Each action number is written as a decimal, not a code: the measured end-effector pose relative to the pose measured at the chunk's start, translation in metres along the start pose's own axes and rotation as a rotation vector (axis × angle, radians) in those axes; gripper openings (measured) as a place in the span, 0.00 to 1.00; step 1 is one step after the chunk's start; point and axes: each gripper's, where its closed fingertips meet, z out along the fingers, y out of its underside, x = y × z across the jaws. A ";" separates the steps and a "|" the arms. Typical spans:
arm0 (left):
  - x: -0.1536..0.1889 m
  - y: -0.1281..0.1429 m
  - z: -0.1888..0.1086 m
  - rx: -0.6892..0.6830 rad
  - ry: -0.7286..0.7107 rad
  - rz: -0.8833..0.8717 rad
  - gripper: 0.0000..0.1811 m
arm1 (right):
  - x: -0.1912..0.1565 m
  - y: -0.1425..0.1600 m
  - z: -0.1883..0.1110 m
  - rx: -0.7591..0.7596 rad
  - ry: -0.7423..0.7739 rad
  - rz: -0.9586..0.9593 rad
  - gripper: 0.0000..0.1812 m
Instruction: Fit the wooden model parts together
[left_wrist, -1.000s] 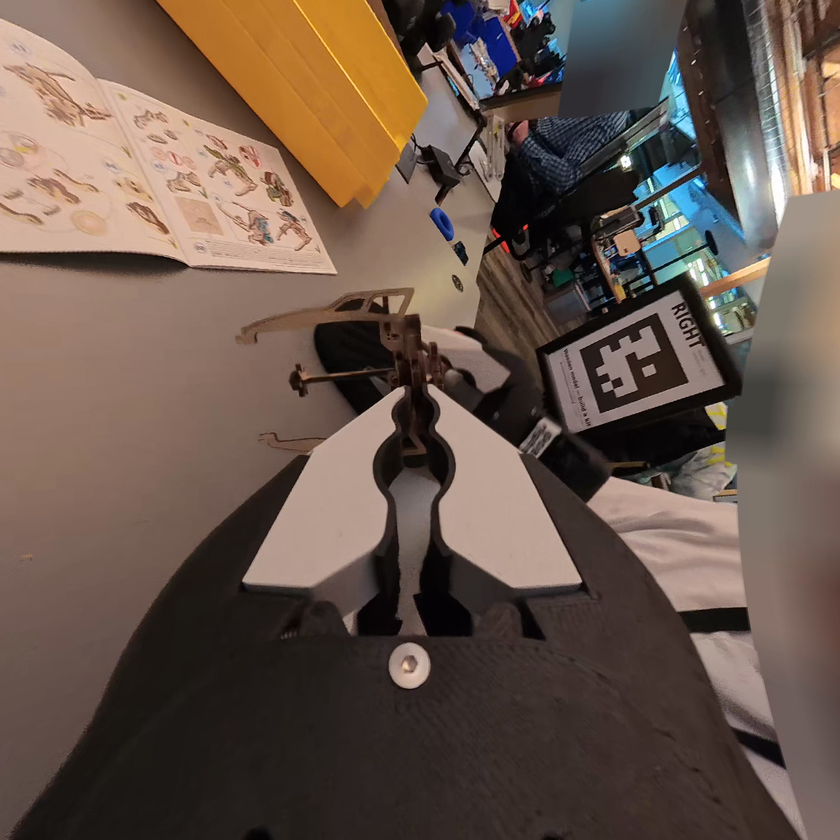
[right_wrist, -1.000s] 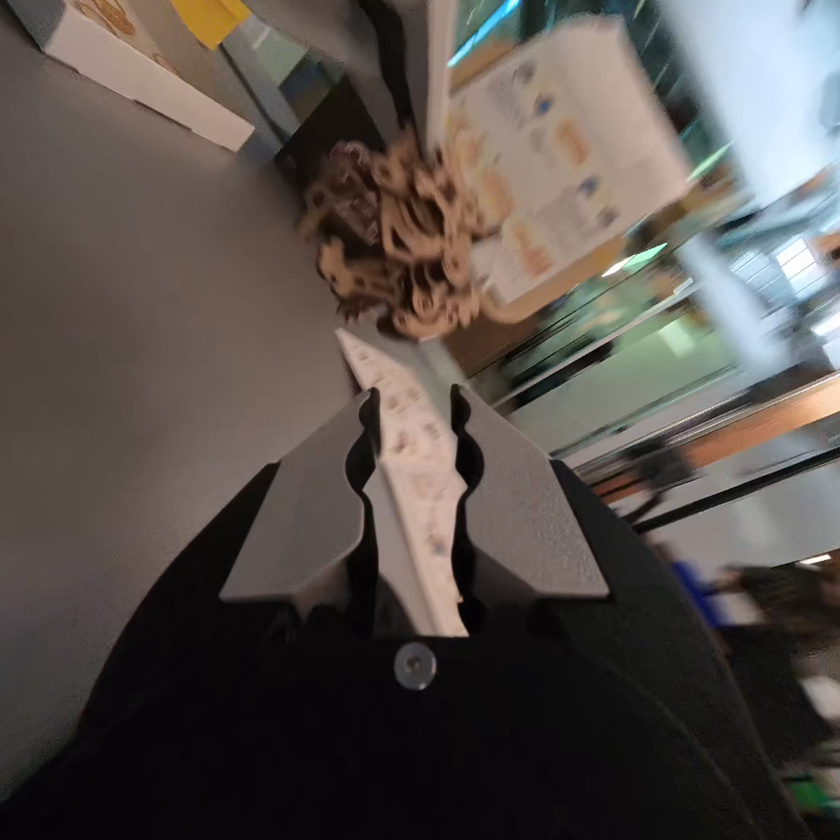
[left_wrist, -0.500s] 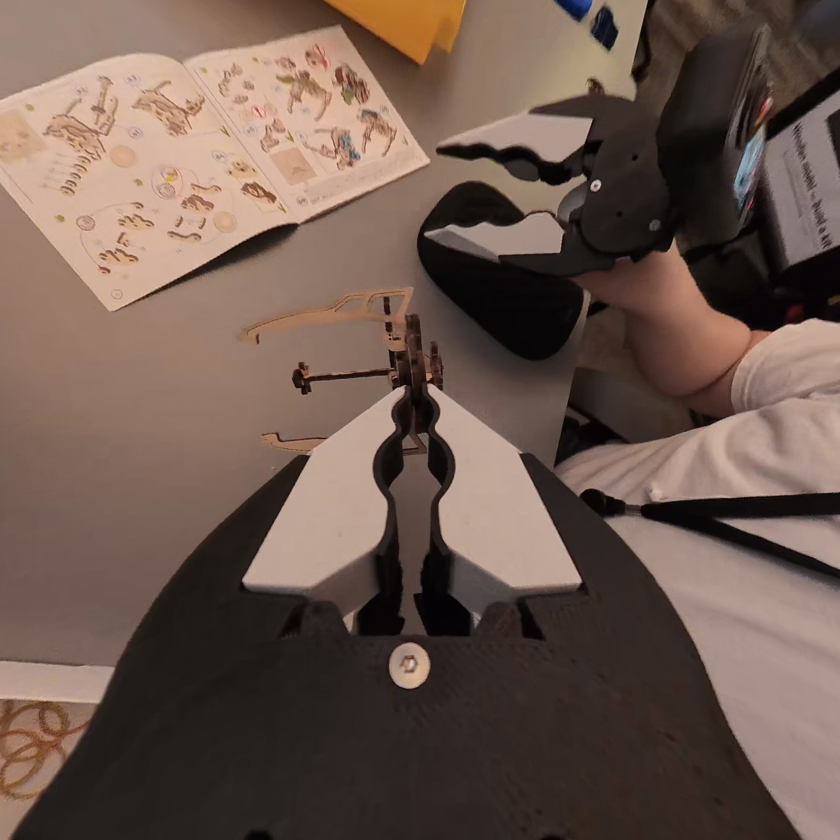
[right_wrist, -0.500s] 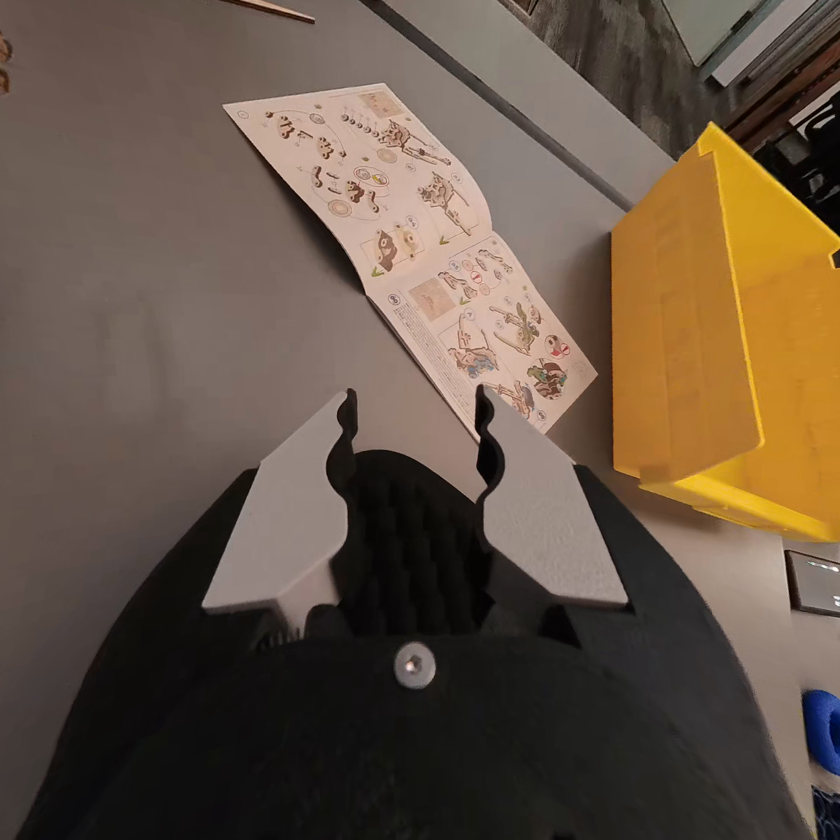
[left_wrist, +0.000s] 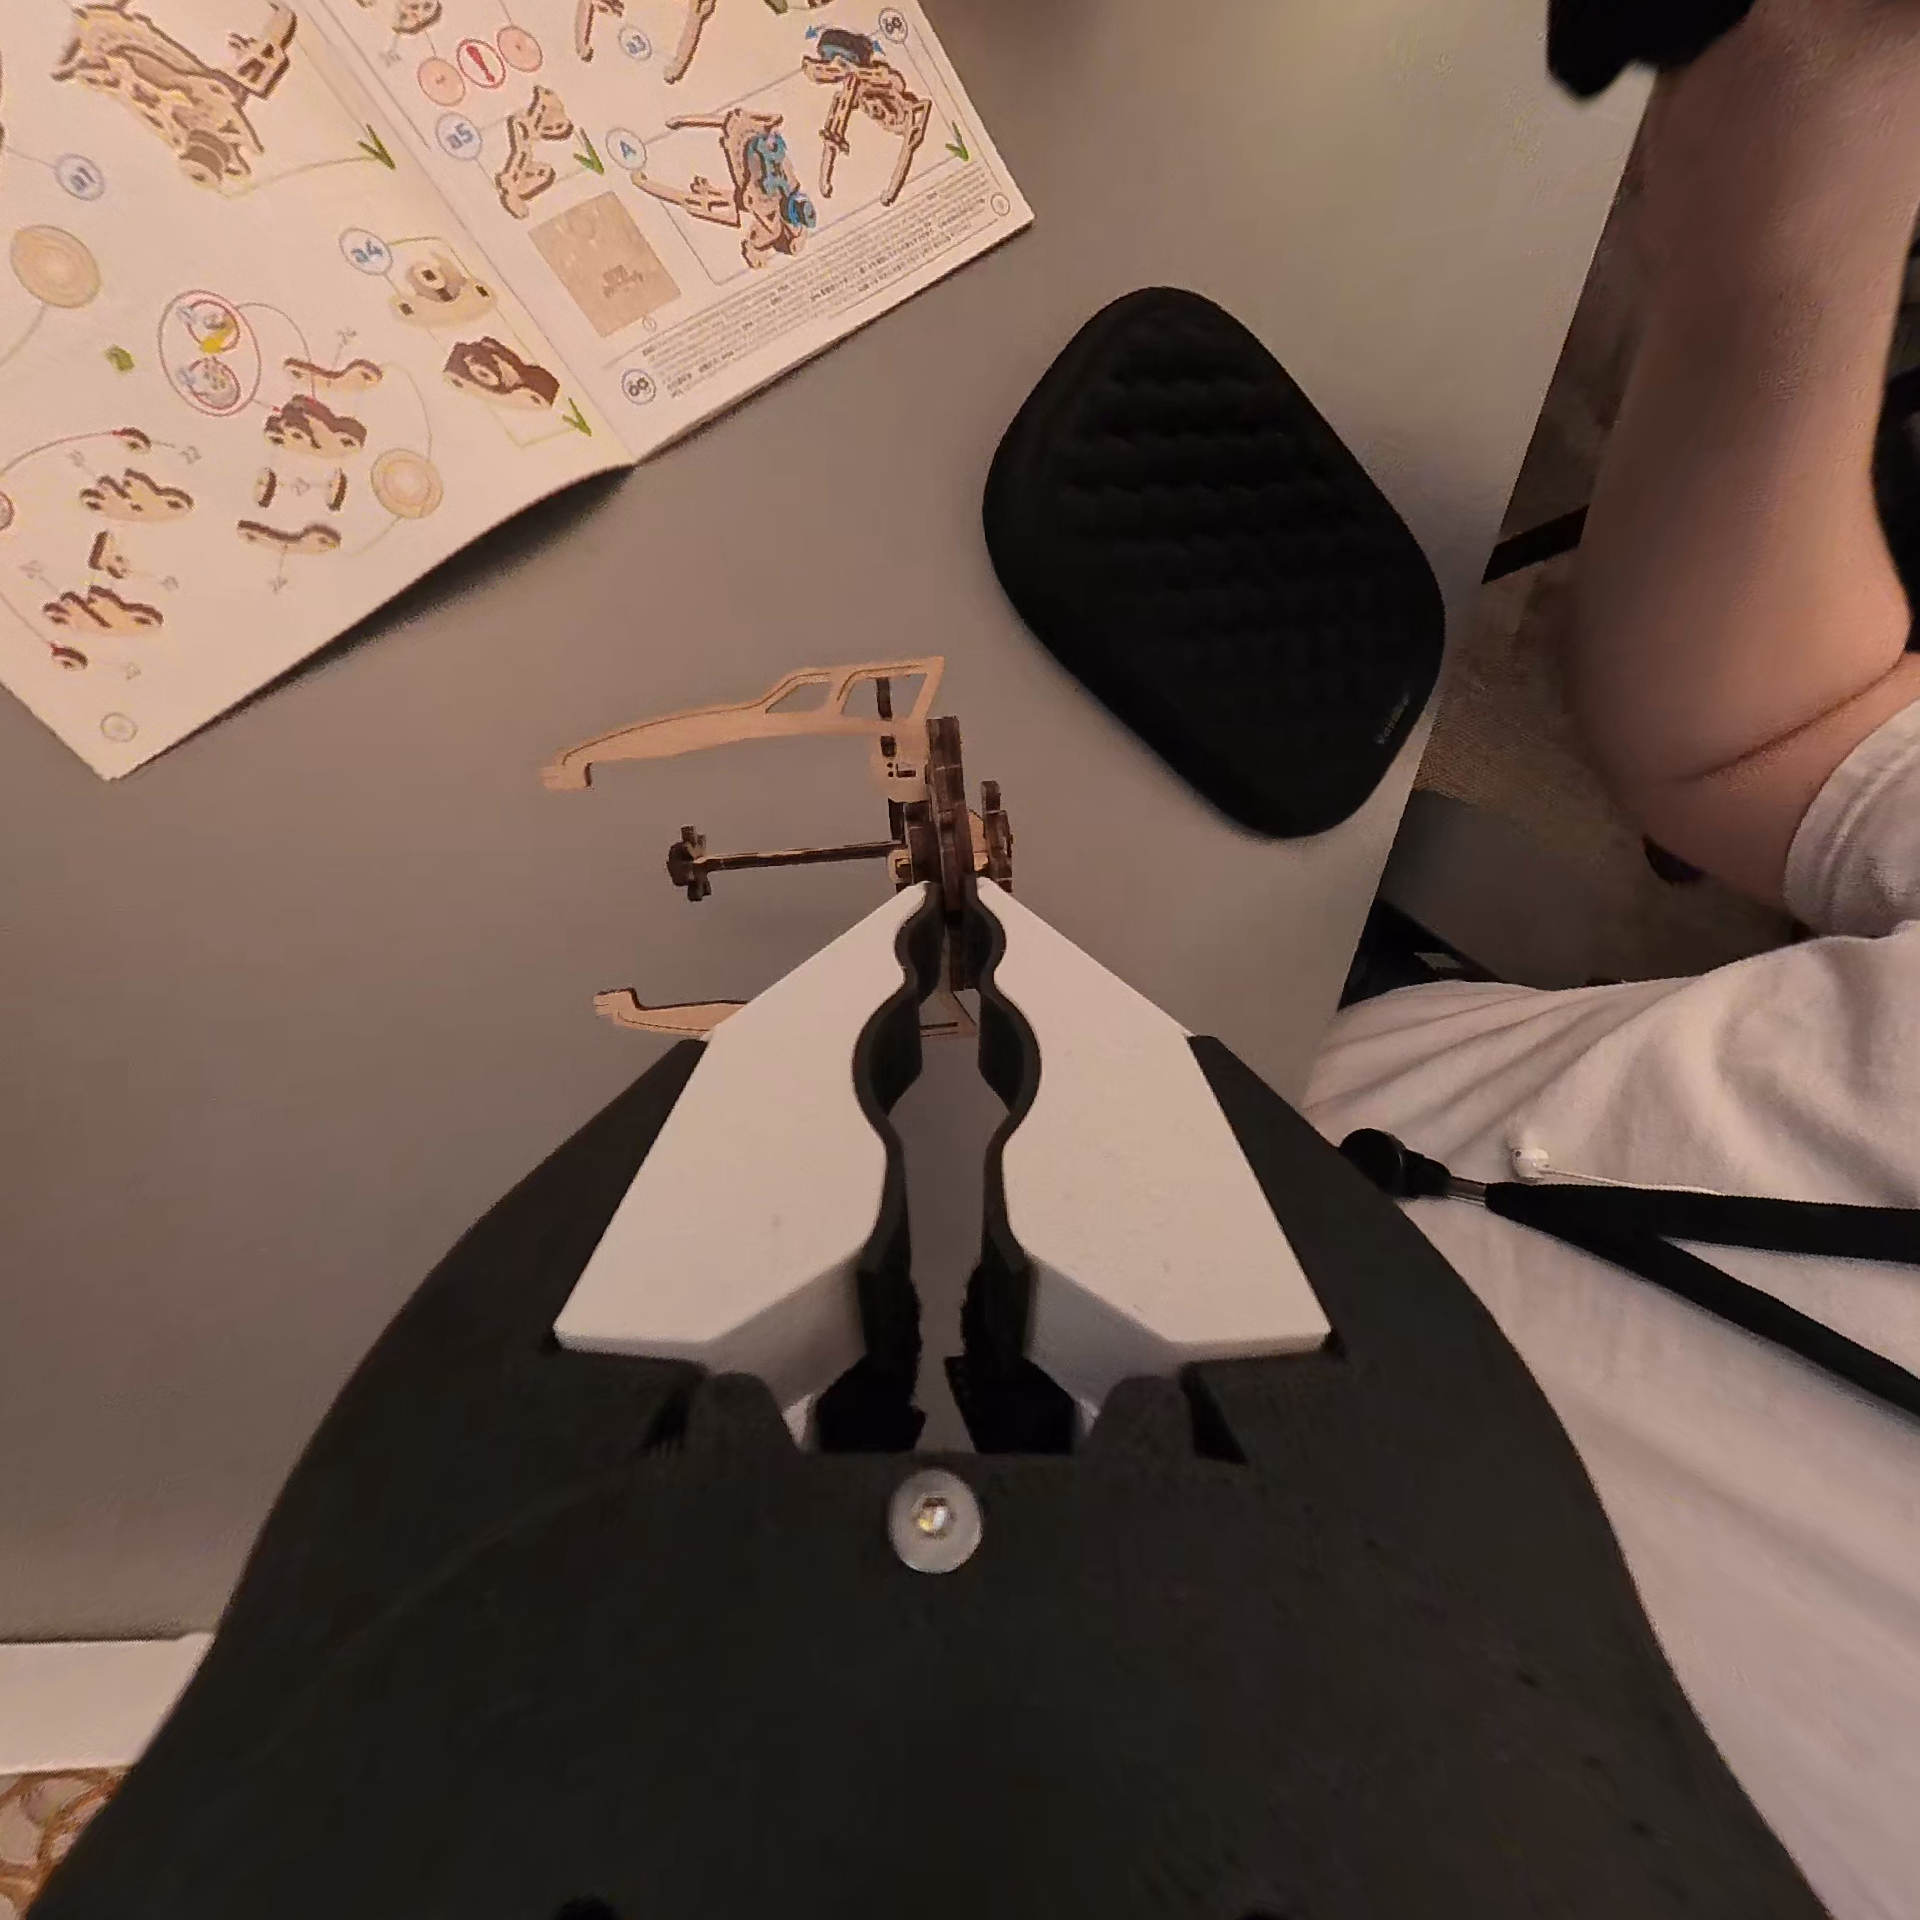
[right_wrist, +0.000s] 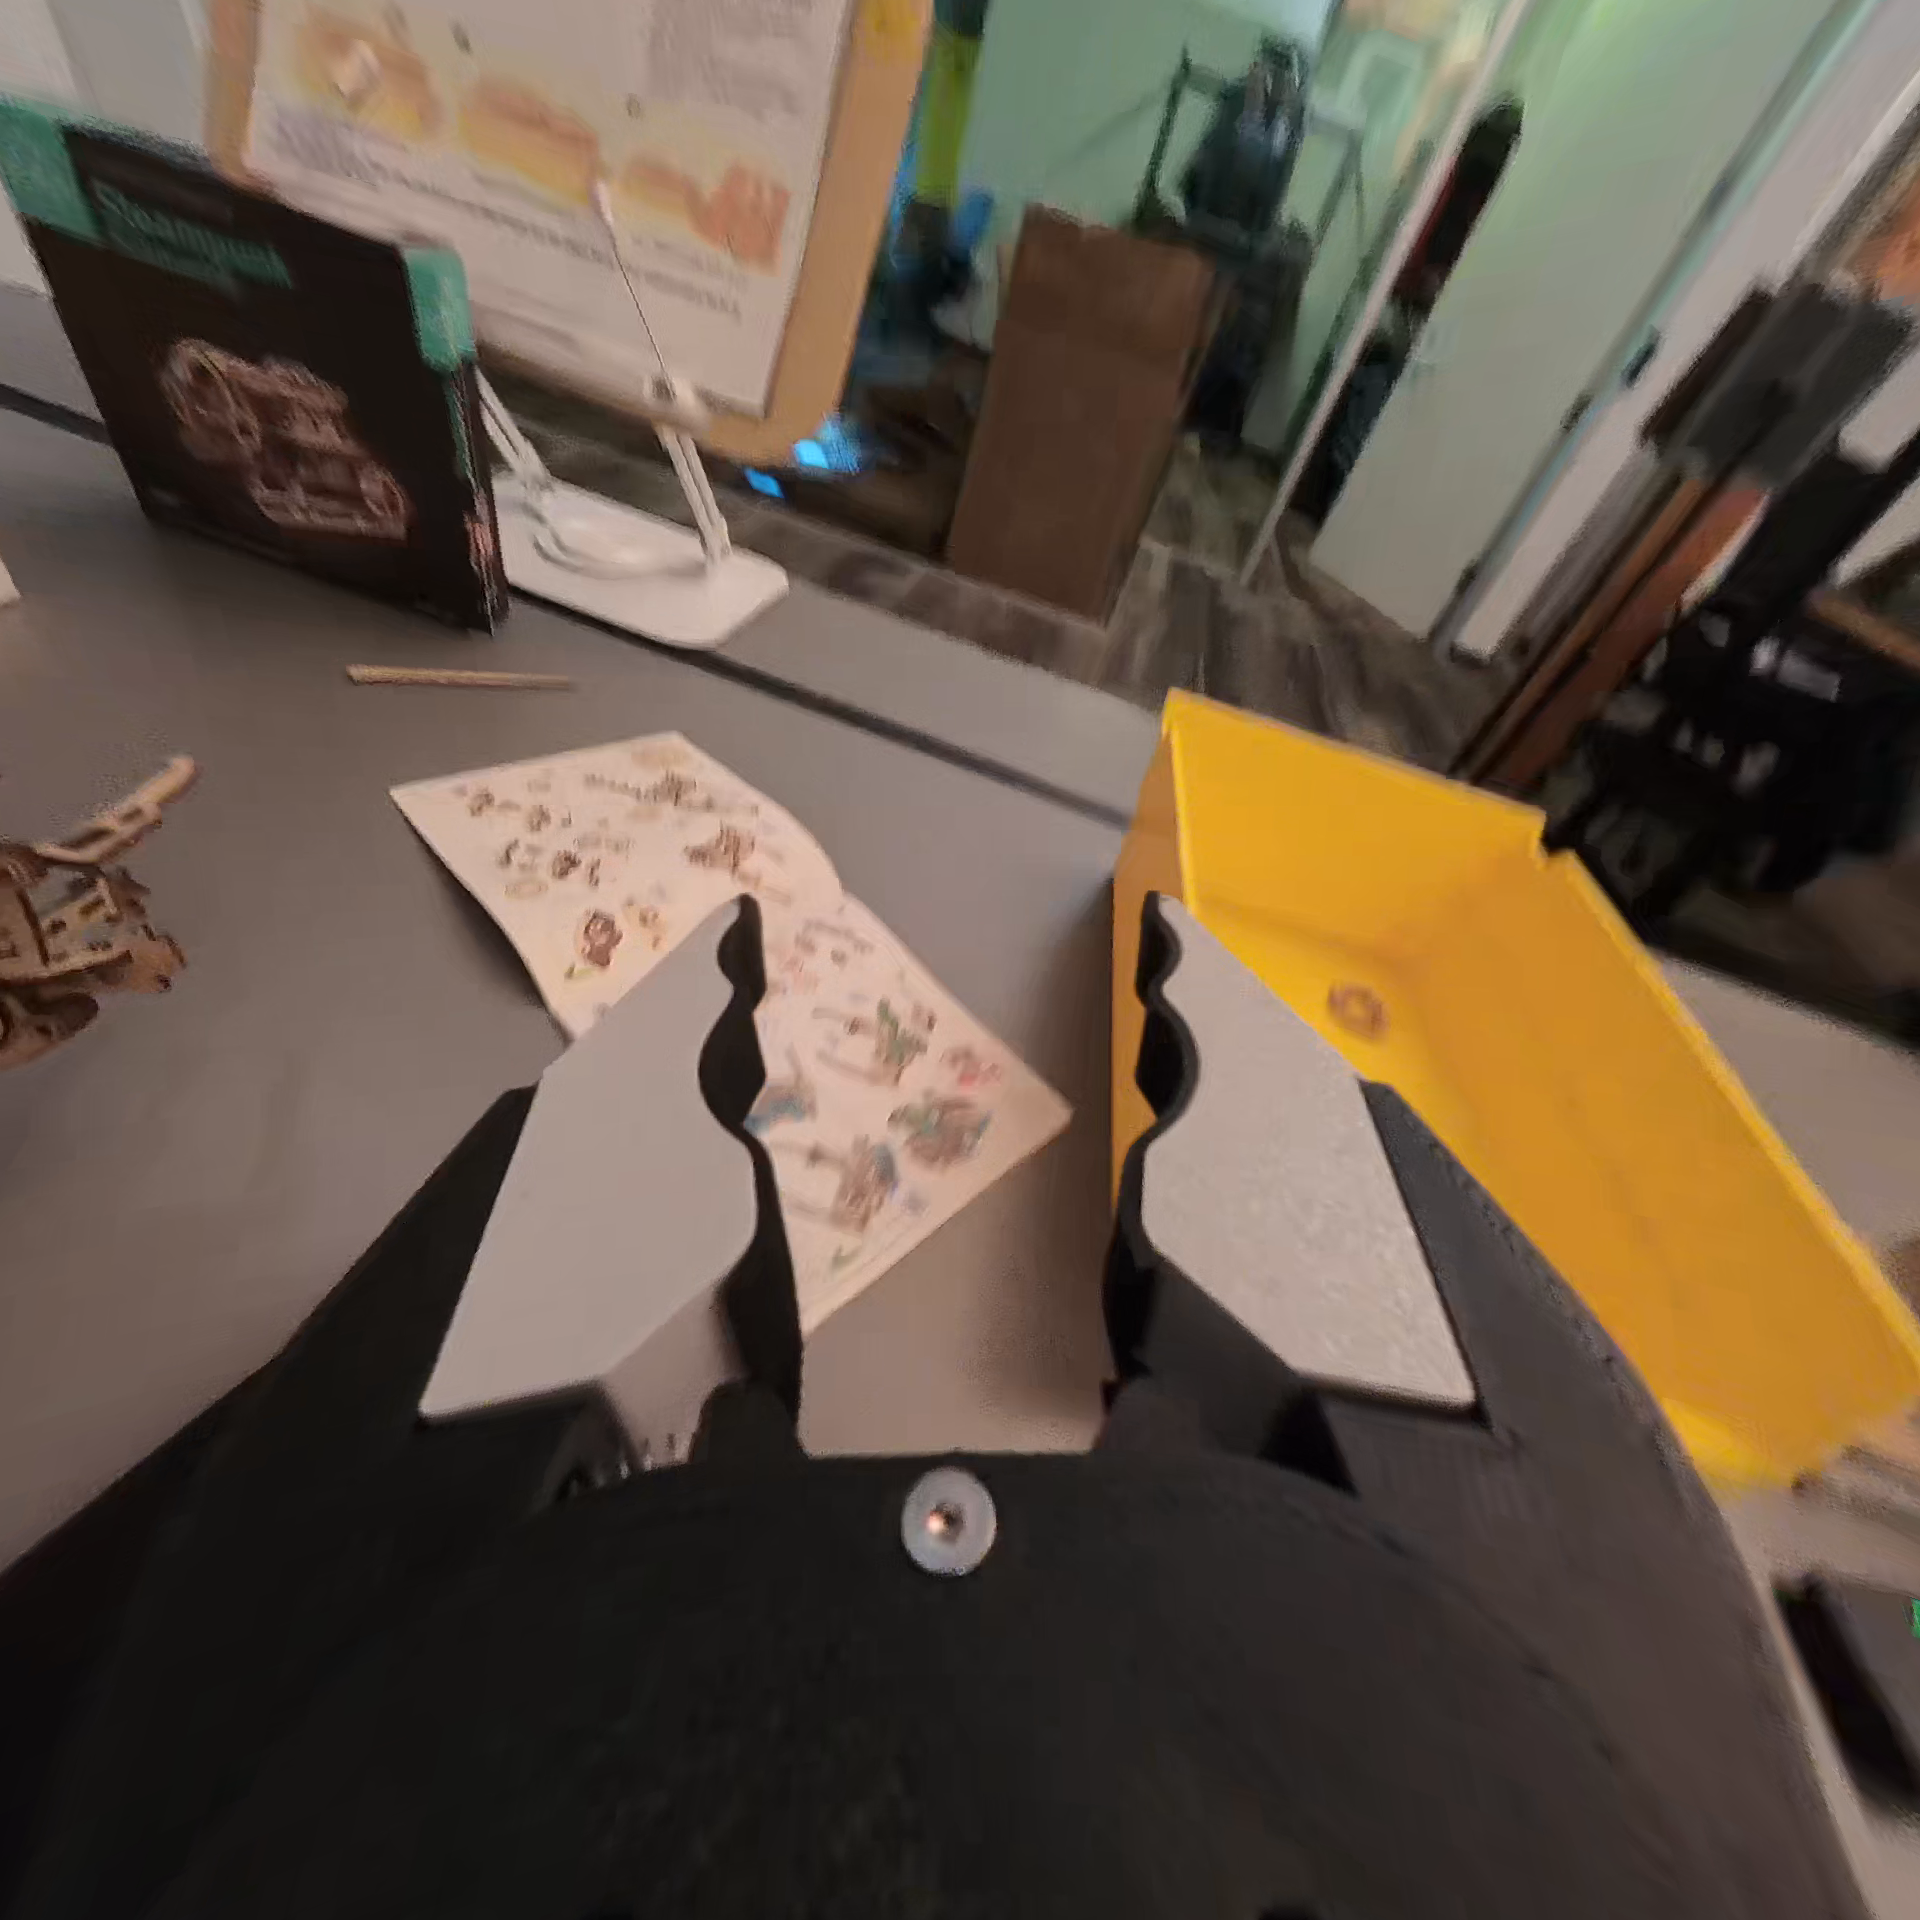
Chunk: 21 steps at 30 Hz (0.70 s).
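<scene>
My left gripper is shut on a small wooden model assembly, held above the grey table. The assembly has car-shaped side panels, a thin axle and dark gear discs. My right gripper is open and empty, above the table near the open instruction booklet. A larger built wooden model sits at the left edge of the right wrist view.
The booklet lies at the top left in the left wrist view. A black foam pad lies near the table edge. A yellow bin holding a small wooden ring stands on the right. A dark box, a white stand and a wooden stick are farther back. A person's arm is at right.
My right gripper has swung up and away, now facing across the table toward the yellow bin, and out of the left wrist view. My left gripper has moved closer over the booklet, still holding the assembly.
</scene>
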 end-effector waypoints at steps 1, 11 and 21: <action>0.000 -0.003 0.002 -0.011 -0.004 0.000 0.00 | 0.003 -0.012 0.002 0.065 -0.029 -0.042 0.35; -0.028 -0.018 0.019 -0.074 -0.061 -0.079 0.00 | 0.052 -0.068 0.053 0.400 -0.031 0.010 0.01; -0.038 -0.012 0.018 -0.040 0.004 -0.086 0.00 | 0.068 -0.033 0.051 0.310 0.112 -0.137 0.00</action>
